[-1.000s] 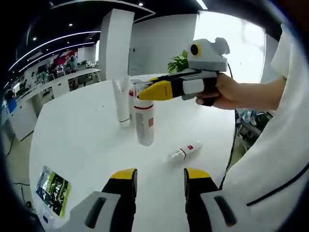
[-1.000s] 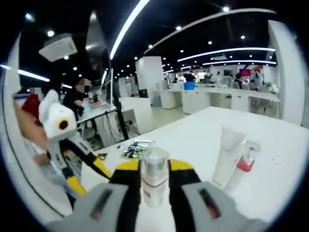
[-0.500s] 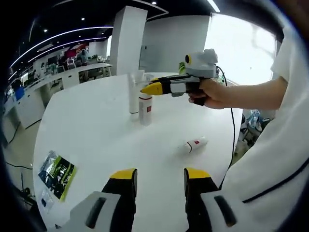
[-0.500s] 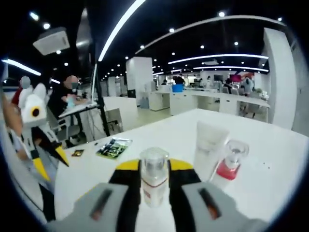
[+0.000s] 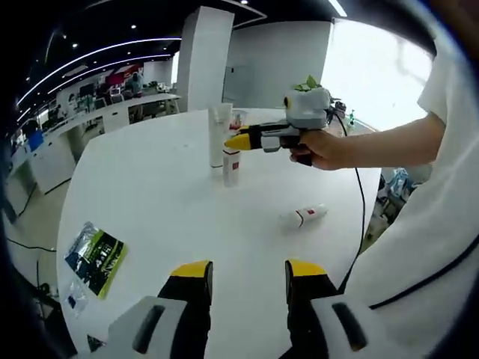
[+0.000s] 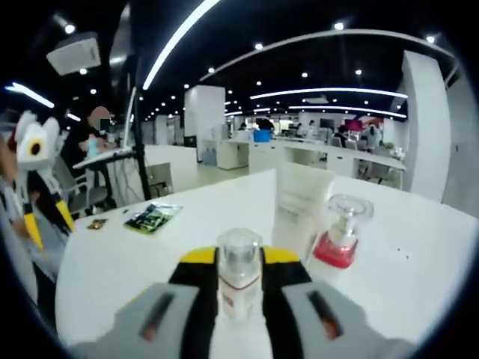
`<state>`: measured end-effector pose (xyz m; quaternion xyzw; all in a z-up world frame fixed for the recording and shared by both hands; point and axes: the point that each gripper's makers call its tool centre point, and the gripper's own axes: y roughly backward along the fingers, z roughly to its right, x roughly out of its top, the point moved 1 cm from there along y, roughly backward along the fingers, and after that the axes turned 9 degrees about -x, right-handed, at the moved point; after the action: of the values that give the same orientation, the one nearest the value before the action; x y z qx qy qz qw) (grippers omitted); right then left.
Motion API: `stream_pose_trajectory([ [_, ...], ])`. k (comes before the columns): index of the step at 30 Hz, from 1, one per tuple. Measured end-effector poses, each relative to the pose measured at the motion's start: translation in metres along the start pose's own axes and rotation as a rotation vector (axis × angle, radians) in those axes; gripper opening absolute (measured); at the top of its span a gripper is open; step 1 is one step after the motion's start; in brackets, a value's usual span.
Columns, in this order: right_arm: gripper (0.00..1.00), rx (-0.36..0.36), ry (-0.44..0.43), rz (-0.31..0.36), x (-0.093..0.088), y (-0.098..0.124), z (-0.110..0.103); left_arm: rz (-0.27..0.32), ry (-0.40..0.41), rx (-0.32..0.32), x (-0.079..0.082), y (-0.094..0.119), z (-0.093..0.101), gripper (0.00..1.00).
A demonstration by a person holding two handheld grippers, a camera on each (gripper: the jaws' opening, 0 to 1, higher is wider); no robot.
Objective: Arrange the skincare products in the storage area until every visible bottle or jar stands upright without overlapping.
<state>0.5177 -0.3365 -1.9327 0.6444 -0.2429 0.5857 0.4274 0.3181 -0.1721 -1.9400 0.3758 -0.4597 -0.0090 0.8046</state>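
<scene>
My right gripper is shut on a white bottle with a red label and clear cap, held upright on the white table. Right beside it stands a white tube. A clear-topped bottle with a red base stands just past the tube. A small white tube with a red label lies flat on the table, nearer my left gripper. My left gripper hovers open and holds nothing; it also appears at the far left as the left gripper.
A green packet lies near the table's edge, with a small dark item beside it. A person's hand and white sleeve reach in from the right. Desks and seated people fill the office behind.
My right gripper has carried the red-label bottle farther across the table, closer to the tube and the red-based bottle. My left gripper has drawn back and stays open.
</scene>
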Motion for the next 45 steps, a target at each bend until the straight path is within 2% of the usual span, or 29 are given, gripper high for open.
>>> stream_pose_trajectory([
  [3, 0.19, -0.009, 0.022, 0.004, -0.003, -0.002, 0.003, -0.006, 0.006, 0.007, -0.004, 0.003, -0.001, 0.39],
  [9, 0.19, -0.035, 0.009, -0.017, -0.014, -0.007, 0.011, -0.01, 0.011, 0.026, -0.01, 0.009, -0.005, 0.39],
  [10, 0.19, -0.036, 0.0, 0.004, -0.011, -0.008, 0.011, -0.008, 0.014, 0.028, -0.01, 0.01, -0.005, 0.39],
  [22, 0.2, -0.049, -0.032, 0.038, -0.01, -0.011, 0.013, -0.009, 0.028, 0.041, -0.014, 0.013, -0.009, 0.39],
  [25, 0.21, -0.05, -0.022, 0.008, -0.014, -0.011, 0.014, -0.01, 0.03, 0.036, -0.014, 0.011, -0.009, 0.39],
  [27, 0.23, -0.042, -0.004, -0.042, -0.022, -0.011, 0.013, -0.009, 0.03, 0.033, -0.014, 0.009, -0.009, 0.39],
  [29, 0.24, -0.045, -0.004, -0.031, -0.023, -0.012, 0.013, -0.008, 0.028, 0.033, -0.012, 0.007, -0.01, 0.39],
  [36, 0.25, -0.045, -0.022, -0.103, -0.041, -0.012, 0.014, -0.008, 0.029, 0.03, -0.011, 0.004, -0.012, 0.39],
  [41, 0.25, -0.061, -0.09, -0.19, -0.062, -0.01, 0.013, -0.012, 0.041, 0.033, -0.014, 0.003, -0.013, 0.39],
  [45, 0.25, -0.081, -0.177, -0.276, -0.08, -0.009, 0.01, -0.016, 0.042, 0.032, -0.015, 0.003, -0.011, 0.39],
])
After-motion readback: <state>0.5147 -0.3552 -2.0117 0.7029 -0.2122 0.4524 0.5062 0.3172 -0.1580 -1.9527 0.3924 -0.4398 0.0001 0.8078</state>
